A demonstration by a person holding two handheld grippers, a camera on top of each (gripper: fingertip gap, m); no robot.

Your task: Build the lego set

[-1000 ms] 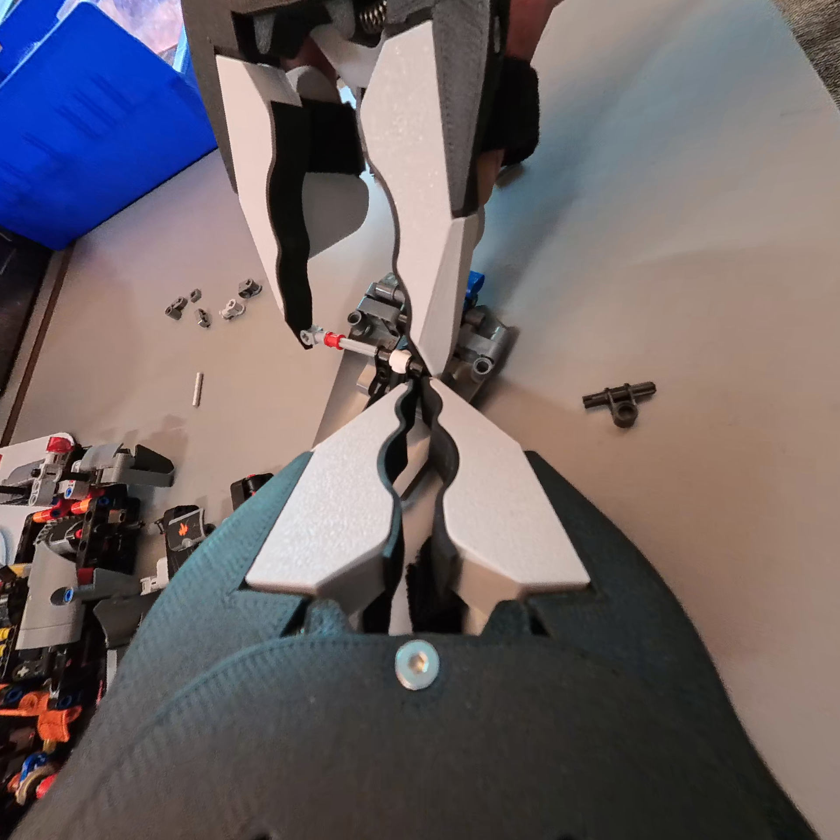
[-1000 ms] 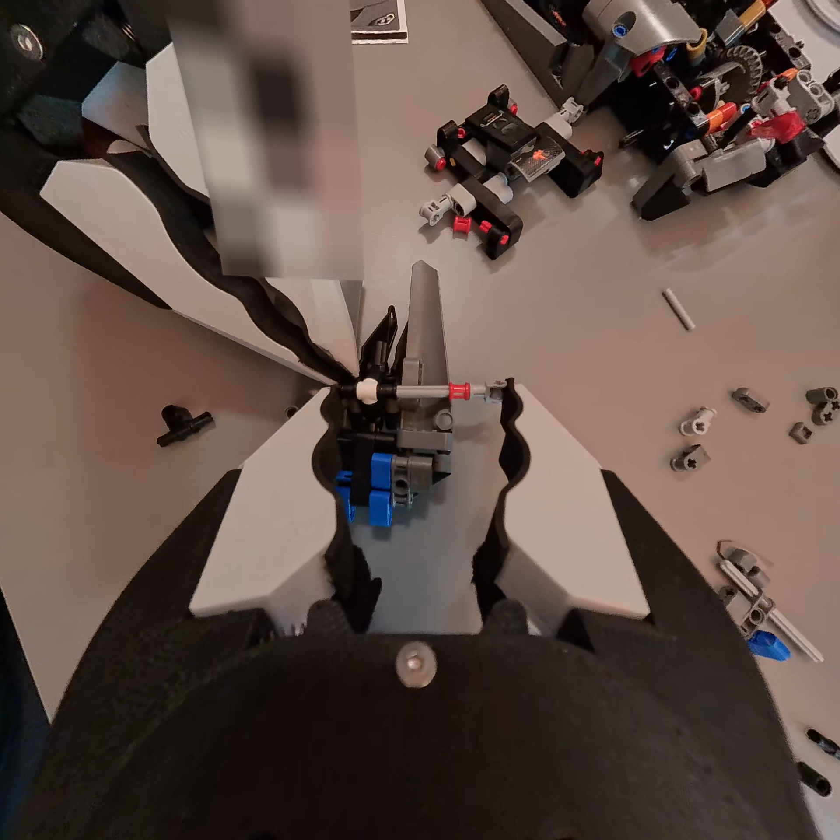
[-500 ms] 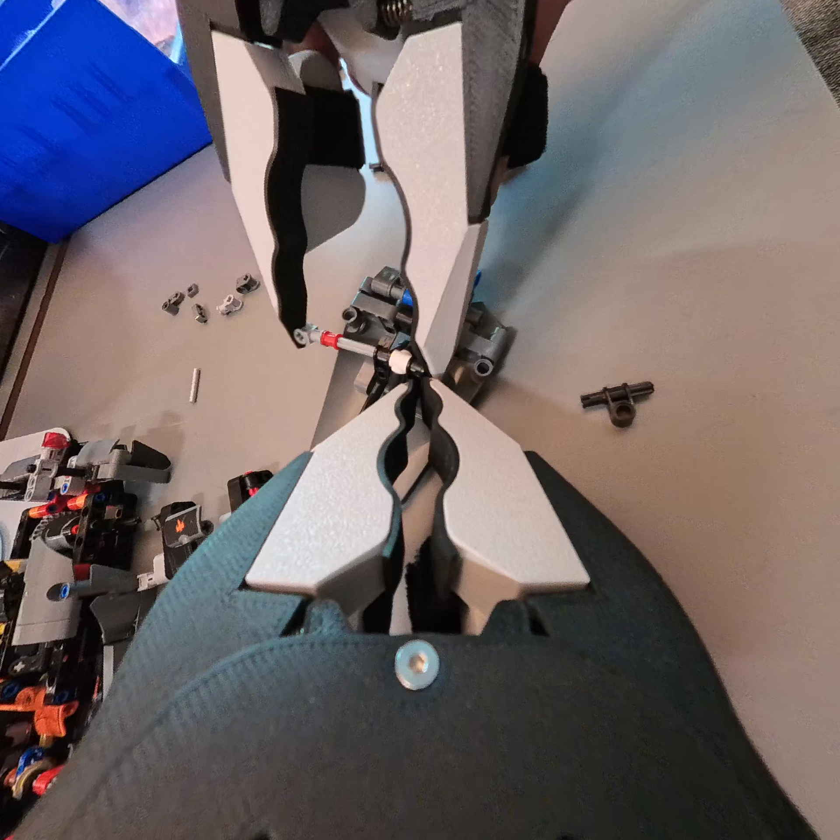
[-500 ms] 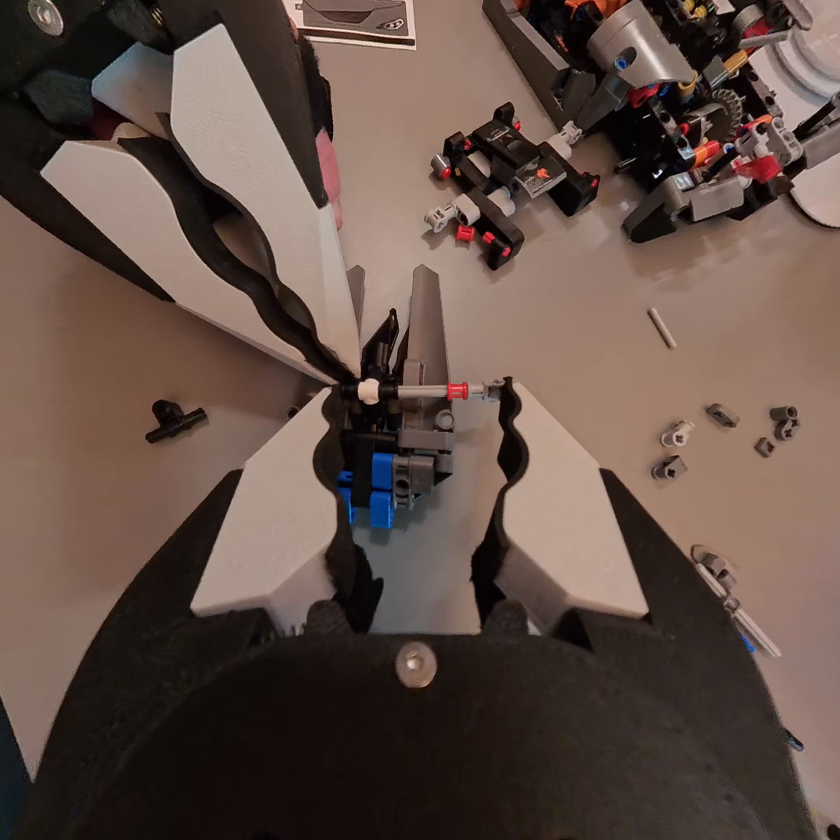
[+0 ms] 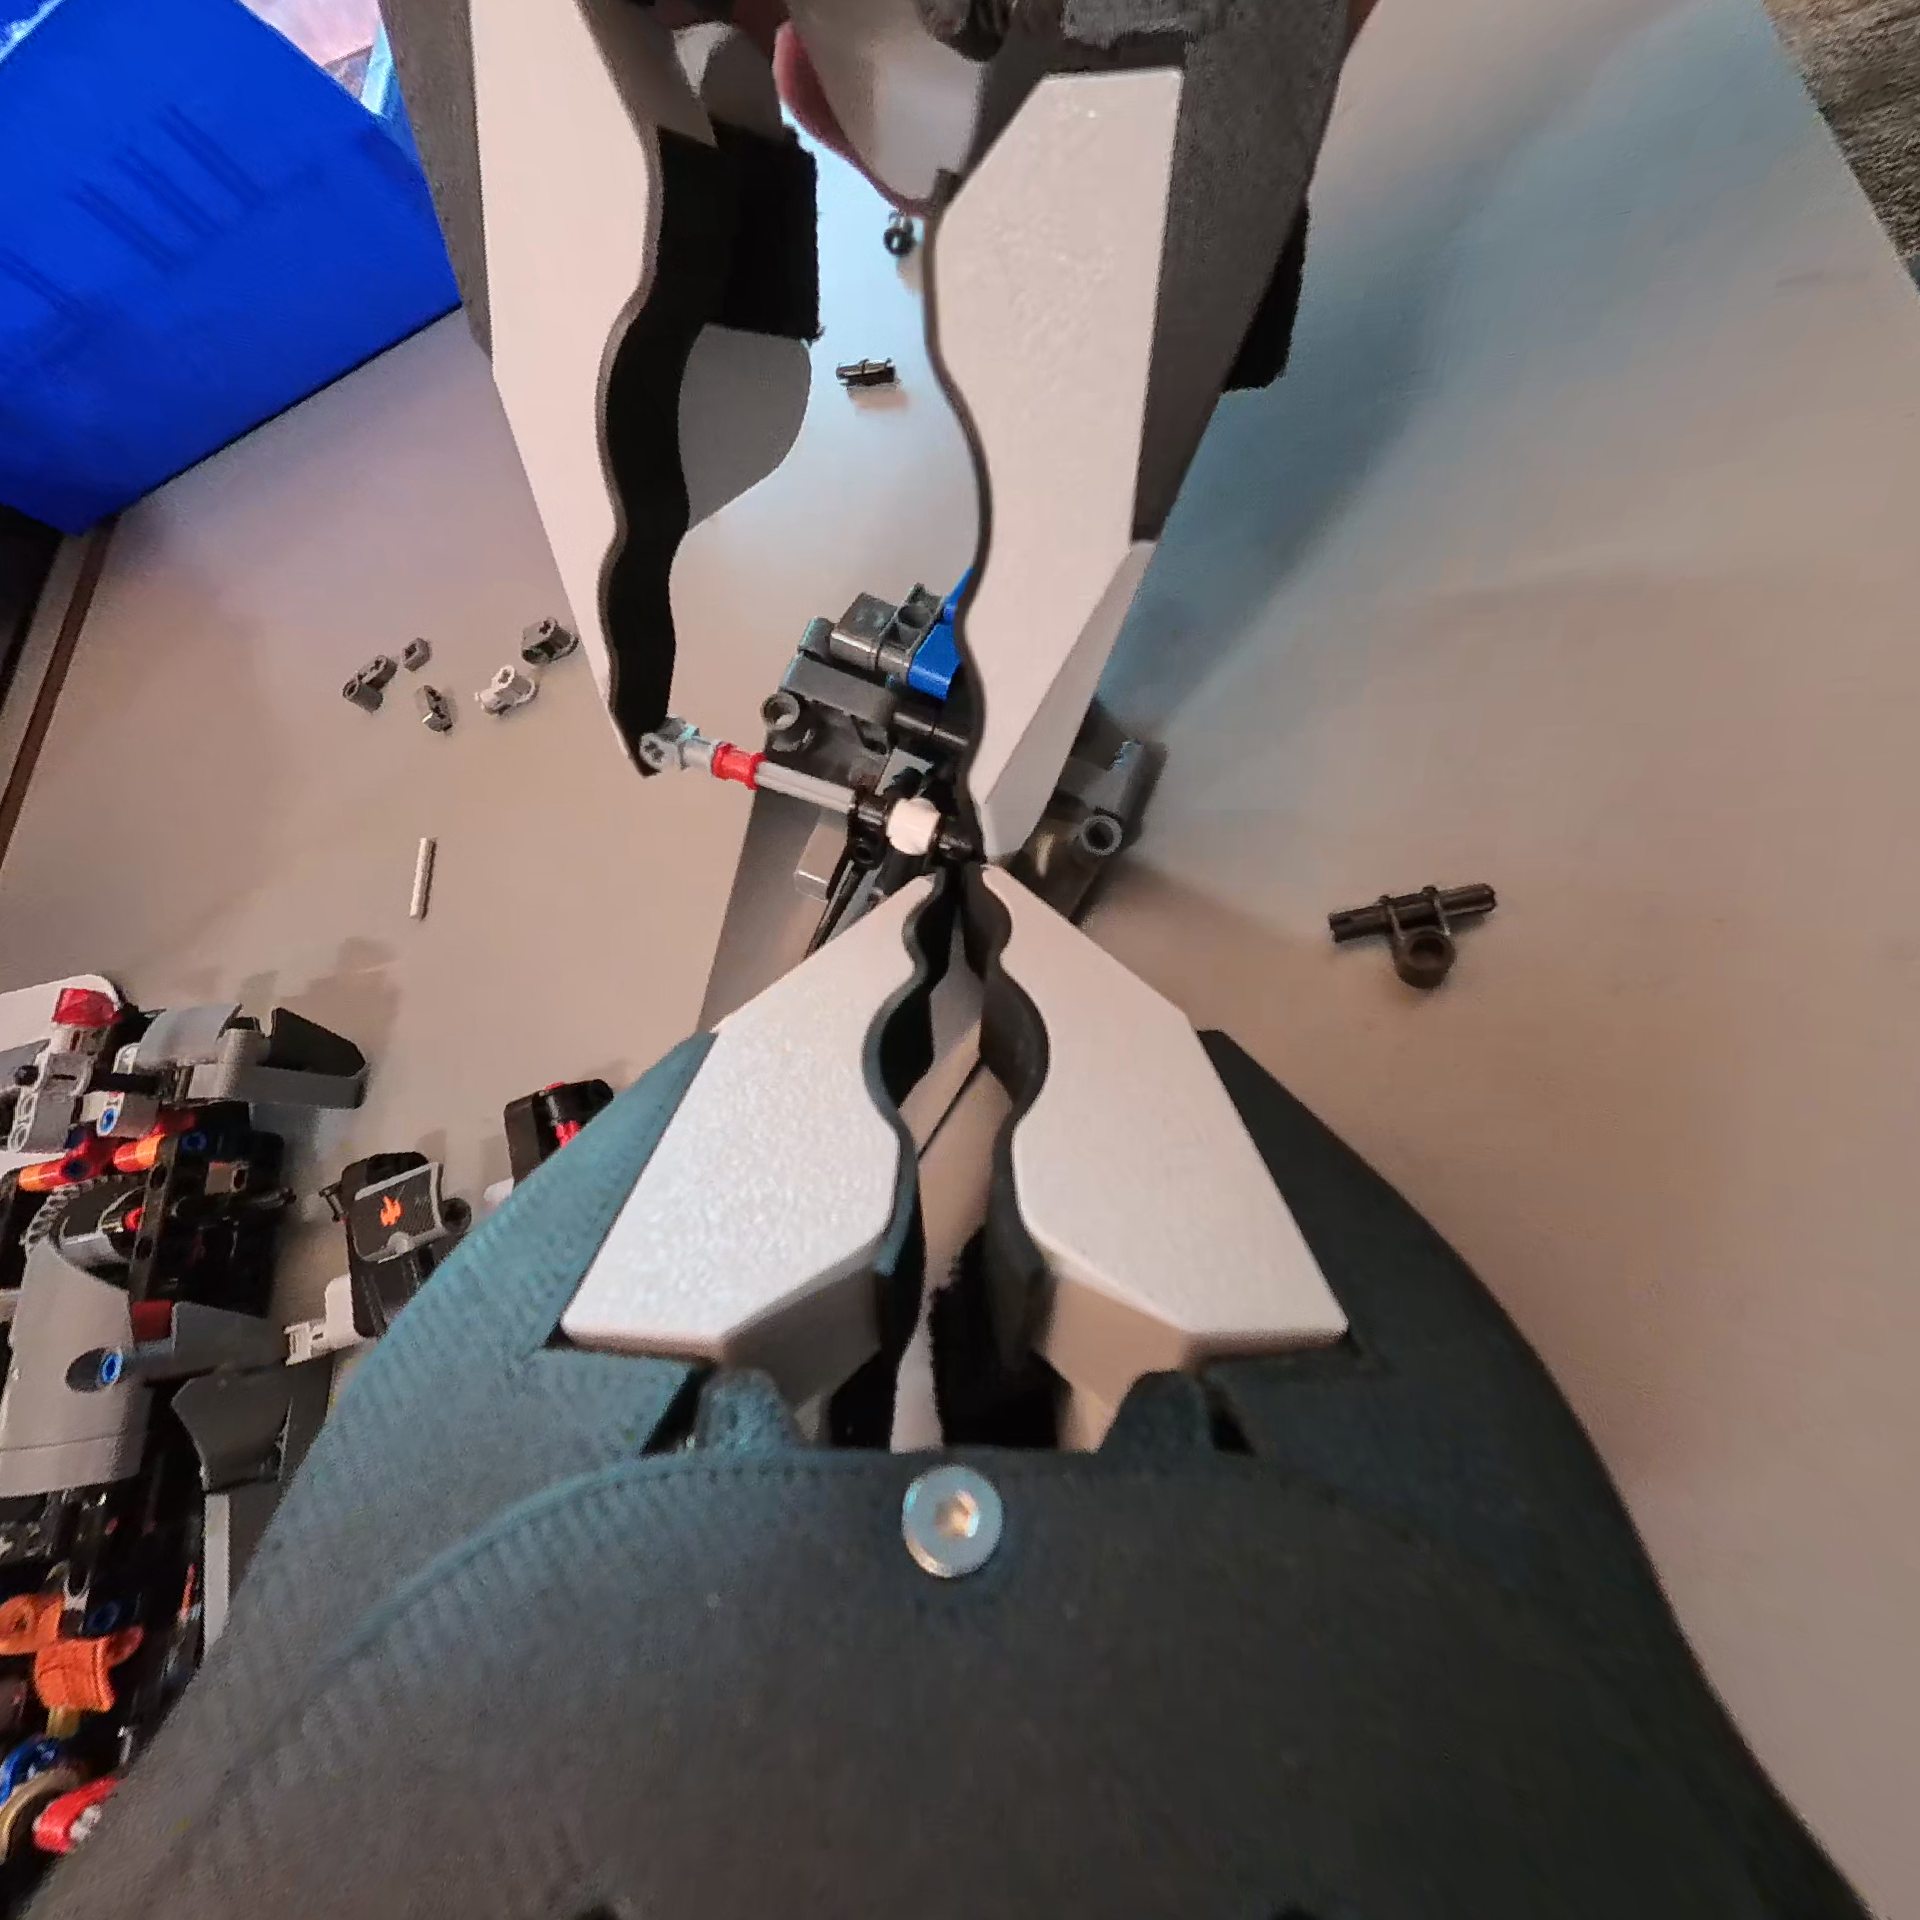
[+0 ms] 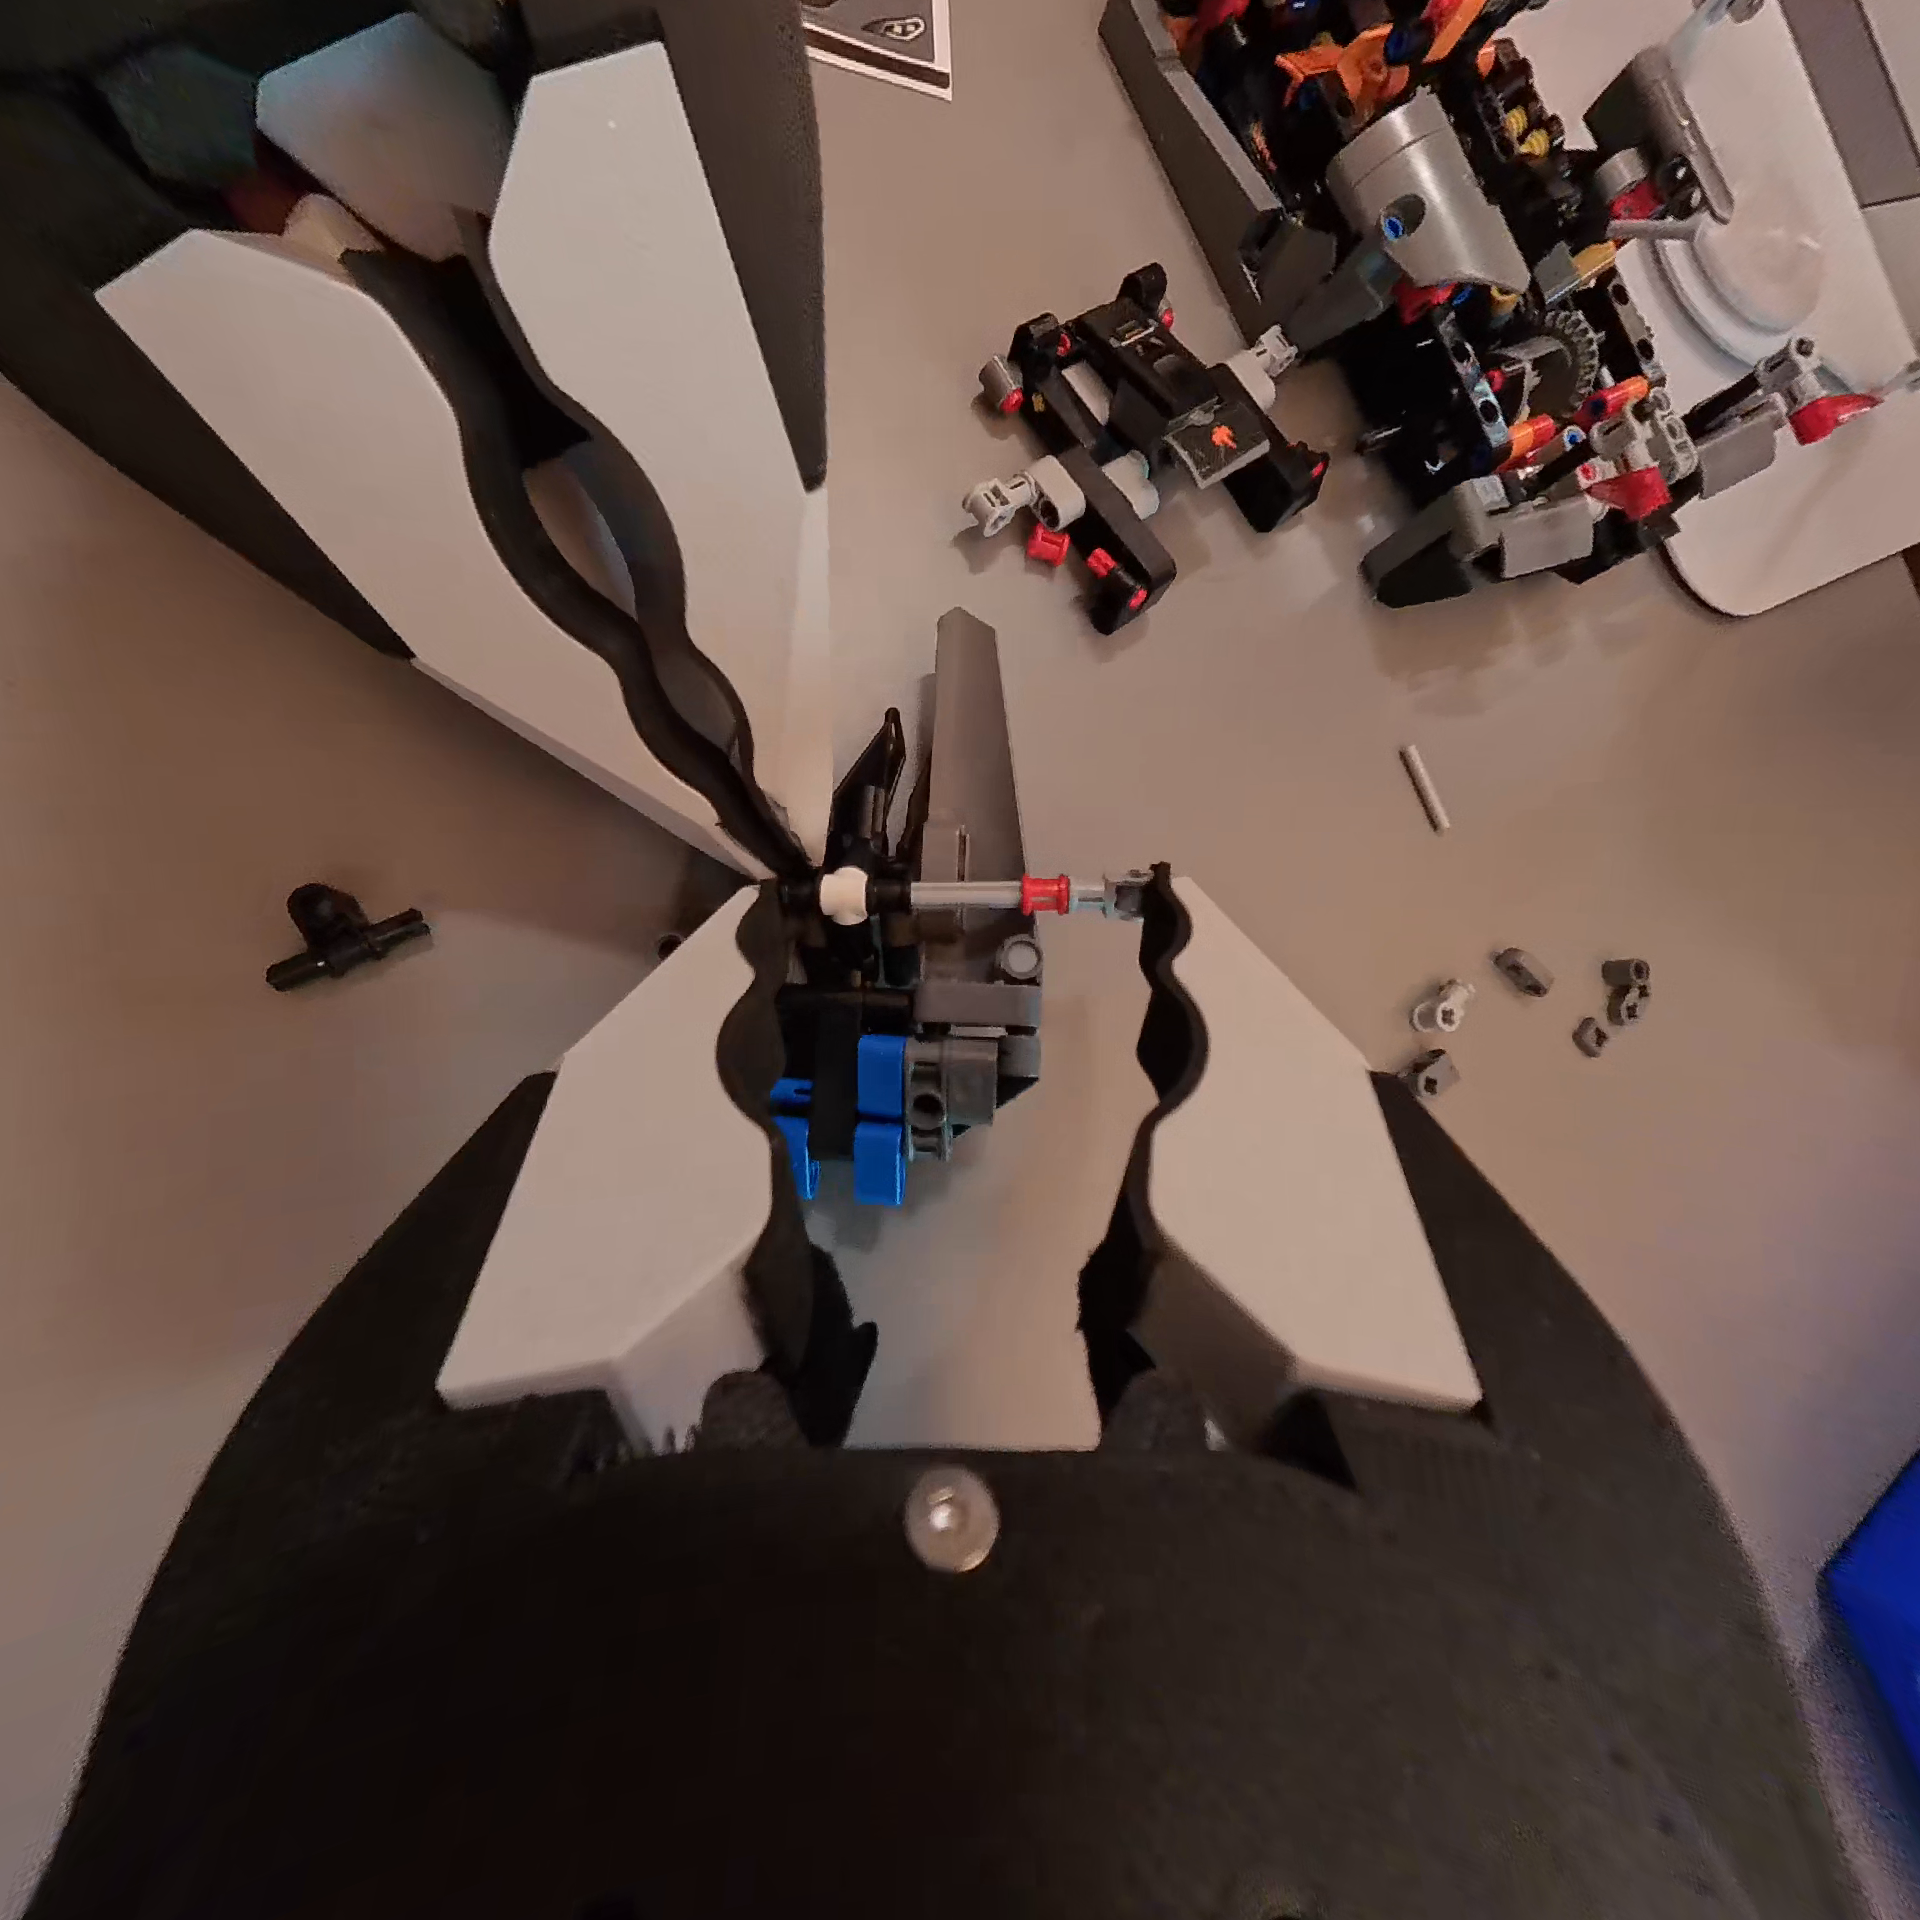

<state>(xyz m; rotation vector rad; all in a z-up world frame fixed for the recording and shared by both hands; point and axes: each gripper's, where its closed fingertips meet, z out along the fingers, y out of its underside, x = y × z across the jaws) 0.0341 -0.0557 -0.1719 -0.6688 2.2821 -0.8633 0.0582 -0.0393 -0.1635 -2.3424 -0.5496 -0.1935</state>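
The left gripper (image 5: 961, 883) pinches the small grey-black-blue lego sub-assembly (image 6: 914, 1018); the right gripper's (image 6: 951, 914) wide fingers bracket its grey axle (image 6: 997, 896).

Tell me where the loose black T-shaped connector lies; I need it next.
The black T-shaped connector lies alone on the table, left of the small assembly in the right wrist view, right of it in the left wrist view.

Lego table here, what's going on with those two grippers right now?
A person is building Lego with two handheld grippers. The left gripper is shut on a small grey, black and blue sub-assembly. The right gripper is open around the assembly's thin grey axle, one fingertip at each end. A larger partly built model and loose pieces wait nearby.
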